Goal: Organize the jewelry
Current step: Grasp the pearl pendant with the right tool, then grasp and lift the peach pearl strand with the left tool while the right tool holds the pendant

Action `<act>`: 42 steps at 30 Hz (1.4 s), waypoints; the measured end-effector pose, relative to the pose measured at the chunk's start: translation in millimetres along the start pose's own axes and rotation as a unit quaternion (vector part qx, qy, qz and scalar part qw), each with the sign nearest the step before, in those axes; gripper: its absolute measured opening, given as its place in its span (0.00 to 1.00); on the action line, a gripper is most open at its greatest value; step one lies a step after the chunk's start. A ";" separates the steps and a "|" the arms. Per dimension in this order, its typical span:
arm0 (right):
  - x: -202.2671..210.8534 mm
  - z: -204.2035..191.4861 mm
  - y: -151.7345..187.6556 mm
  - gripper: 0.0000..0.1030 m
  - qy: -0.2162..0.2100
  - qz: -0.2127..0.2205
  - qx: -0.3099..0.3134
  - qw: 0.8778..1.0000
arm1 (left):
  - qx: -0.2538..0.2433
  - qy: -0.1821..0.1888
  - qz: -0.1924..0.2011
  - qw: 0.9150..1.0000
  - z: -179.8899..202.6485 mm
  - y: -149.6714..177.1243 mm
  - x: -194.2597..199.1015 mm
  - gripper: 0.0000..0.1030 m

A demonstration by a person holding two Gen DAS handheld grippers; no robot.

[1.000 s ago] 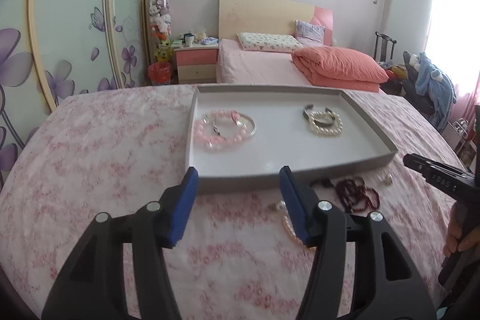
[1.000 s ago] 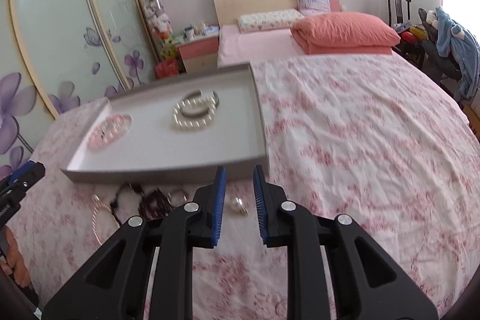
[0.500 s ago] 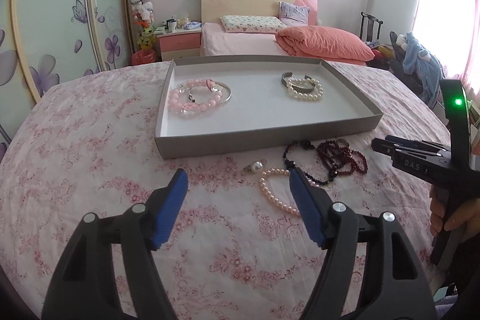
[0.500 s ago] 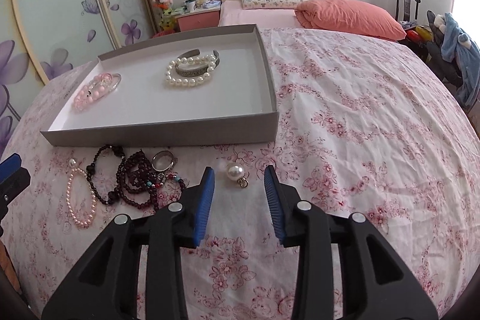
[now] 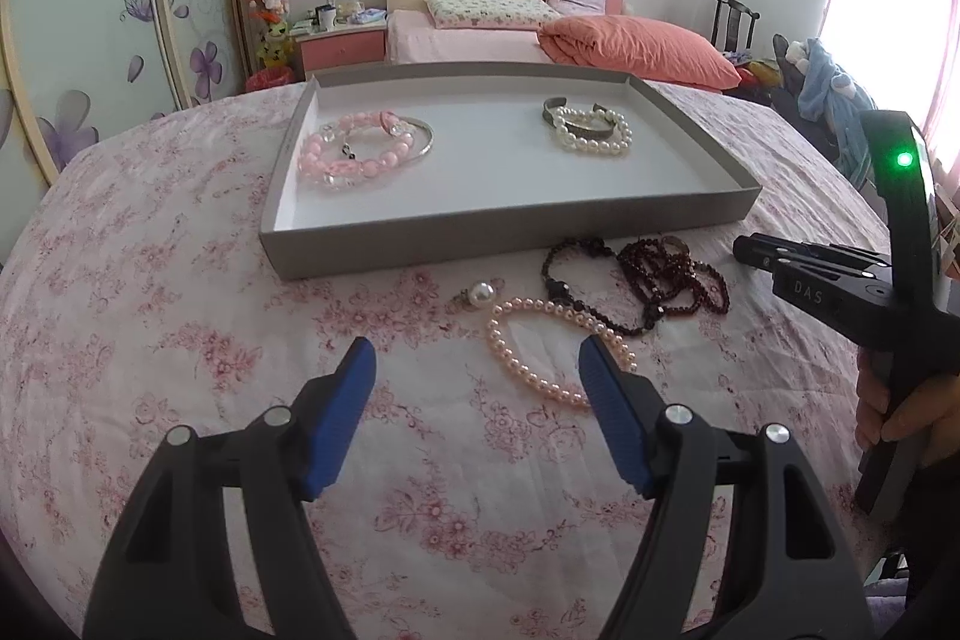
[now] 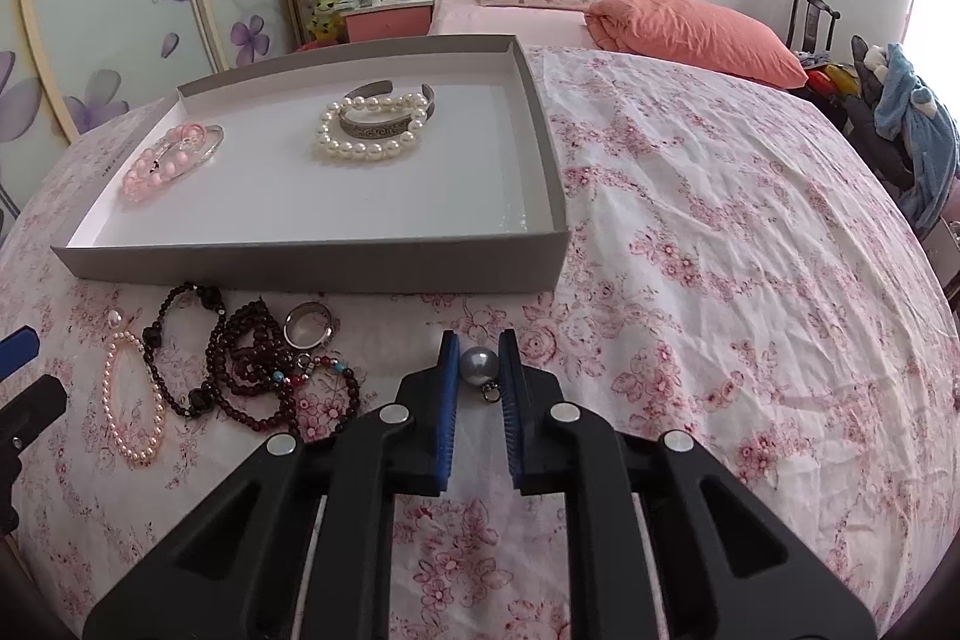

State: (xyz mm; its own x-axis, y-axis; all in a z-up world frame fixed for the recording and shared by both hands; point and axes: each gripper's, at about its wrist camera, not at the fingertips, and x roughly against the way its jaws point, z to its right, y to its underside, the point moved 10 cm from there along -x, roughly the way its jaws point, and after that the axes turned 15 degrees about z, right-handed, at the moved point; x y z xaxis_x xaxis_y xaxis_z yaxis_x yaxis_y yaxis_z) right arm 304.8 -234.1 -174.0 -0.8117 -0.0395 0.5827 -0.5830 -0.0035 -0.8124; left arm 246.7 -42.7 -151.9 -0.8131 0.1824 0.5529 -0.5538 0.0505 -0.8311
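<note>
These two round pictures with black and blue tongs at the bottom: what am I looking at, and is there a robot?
No robot: a person holds a two-fingered claw in each hand, and each claw carries a wide-angle camera looking along its fingers. That explains the round, bent look.

The left picture comes from the left claw, which is open and empty above a flowered bedspread. At its right edge you see the other claw from the side.

The right picture comes from the right claw, closed on a pearl pendant.

On the bedspread stands a grey tray holding pink and pearl bracelets. In front lie a pearl strand, dark beads, a ring and another pendant.
</note>
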 end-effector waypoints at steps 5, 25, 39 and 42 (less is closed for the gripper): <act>2.3 1.0 1.5 0.14 -0.001 0.001 -0.004 1.000 | 0.002 -0.001 -0.029 1.000 7.6 8.9 -11.9 0.57; 1.9 1.8 1.1 0.14 -0.005 0.000 -0.011 1.000 | -0.011 -0.056 -0.056 0.997 -14.8 19.1 -18.5 0.36; 5.1 6.8 1.5 0.14 -0.009 0.005 -0.039 0.999 | -0.008 -0.027 -0.046 0.999 -8.8 17.8 -12.8 0.06; 9.4 7.0 -1.1 0.14 -0.013 0.014 -0.046 0.999 | 0.000 -0.013 -0.027 1.000 -10.5 9.9 -5.2 0.06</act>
State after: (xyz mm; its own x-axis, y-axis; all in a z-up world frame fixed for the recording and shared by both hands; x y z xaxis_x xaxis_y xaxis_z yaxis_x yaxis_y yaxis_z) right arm 298.0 -241.4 -167.8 -0.8277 -0.0633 0.5576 -0.5612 0.0896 -0.8228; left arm 247.4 -32.8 -163.7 -0.7866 0.1534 0.5981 -0.5970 0.0585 -0.8001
